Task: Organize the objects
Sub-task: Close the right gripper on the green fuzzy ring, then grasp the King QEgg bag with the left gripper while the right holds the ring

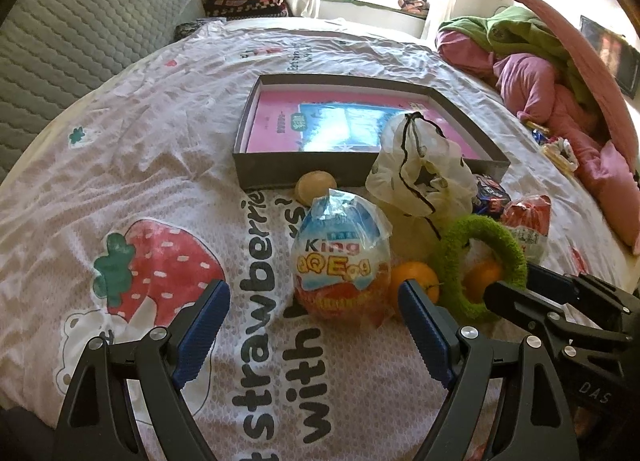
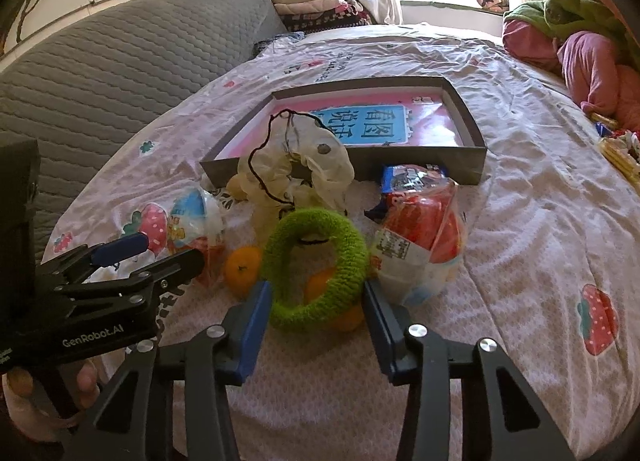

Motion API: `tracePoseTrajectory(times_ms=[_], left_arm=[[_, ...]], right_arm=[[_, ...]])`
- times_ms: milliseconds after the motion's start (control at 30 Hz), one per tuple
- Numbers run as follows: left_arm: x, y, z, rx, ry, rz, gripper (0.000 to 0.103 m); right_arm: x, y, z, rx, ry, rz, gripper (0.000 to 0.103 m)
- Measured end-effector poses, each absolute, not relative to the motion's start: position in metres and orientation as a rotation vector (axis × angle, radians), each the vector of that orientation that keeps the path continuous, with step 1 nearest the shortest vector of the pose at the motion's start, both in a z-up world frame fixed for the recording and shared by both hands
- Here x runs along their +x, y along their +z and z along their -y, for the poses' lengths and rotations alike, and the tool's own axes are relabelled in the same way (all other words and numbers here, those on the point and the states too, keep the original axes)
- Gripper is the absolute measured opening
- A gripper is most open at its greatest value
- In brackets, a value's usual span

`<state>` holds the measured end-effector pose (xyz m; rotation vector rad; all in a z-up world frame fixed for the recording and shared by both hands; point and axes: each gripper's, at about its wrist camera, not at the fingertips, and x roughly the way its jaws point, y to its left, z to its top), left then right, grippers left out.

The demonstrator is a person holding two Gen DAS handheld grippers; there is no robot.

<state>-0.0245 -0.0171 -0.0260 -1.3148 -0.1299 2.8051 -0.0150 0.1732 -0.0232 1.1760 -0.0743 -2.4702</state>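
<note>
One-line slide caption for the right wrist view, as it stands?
Open right gripper straddles a green fuzzy ring lying over an orange on the strawberry bedsheet, grey box behind.

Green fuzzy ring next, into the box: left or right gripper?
Right. The right gripper is open with its fingers flanking the green ring, which leans on an orange. The left gripper is open too, but lined up on the King egg, ring off to its right.
</note>
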Motion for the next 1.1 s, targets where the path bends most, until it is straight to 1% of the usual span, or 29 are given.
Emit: tracePoseTrajectory(times_ms=[67, 233, 367, 533, 800, 1000, 1067, 1100], left_arm=[[-0.027, -0.026, 0.017, -1.316, 2.806, 0.129, 0.087], [-0.031, -0.027, 0.016, -1.313, 2.802, 0.131, 0.087], [-0.035, -0.028, 0.016, -1.328, 2.8, 0.144, 0.087], [-0.043, -0.029, 0.013, -1.343, 2.806, 0.145, 0.087], [-0.056, -0.038, 0.018, -1.41, 2.807, 0.18, 0.087], [-0.06, -0.044, 0.021, -1.405, 2.796, 0.197, 0.087], [-0.06, -0.044, 0.02, -1.4, 2.791, 0.203, 0.086], [-0.06, -0.044, 0.02, -1.394, 2.787, 0.206, 0.083]], right_arm=[[-0.017, -0.023, -0.173, 1.176, -2.468, 0.072, 0.041], [-0.023, -0.022, -0.171, 1.158, -2.463, 0.07, 0.037], [-0.026, -0.021, -0.167, 1.129, -2.468, 0.027, 0.027], [-0.031, -0.02, -0.16, 1.103, -2.464, -0.03, 0.02], [-0.036, -0.023, -0.151, 1.071, -2.452, -0.089, 0.017], [-0.037, -0.023, -0.156, 1.036, -2.449, -0.046, 0.017], [-0.036, -0.023, -0.157, 1.028, -2.451, -0.035, 0.017], [-0.036, -0.024, -0.157, 1.026, -2.453, -0.038, 0.017]])
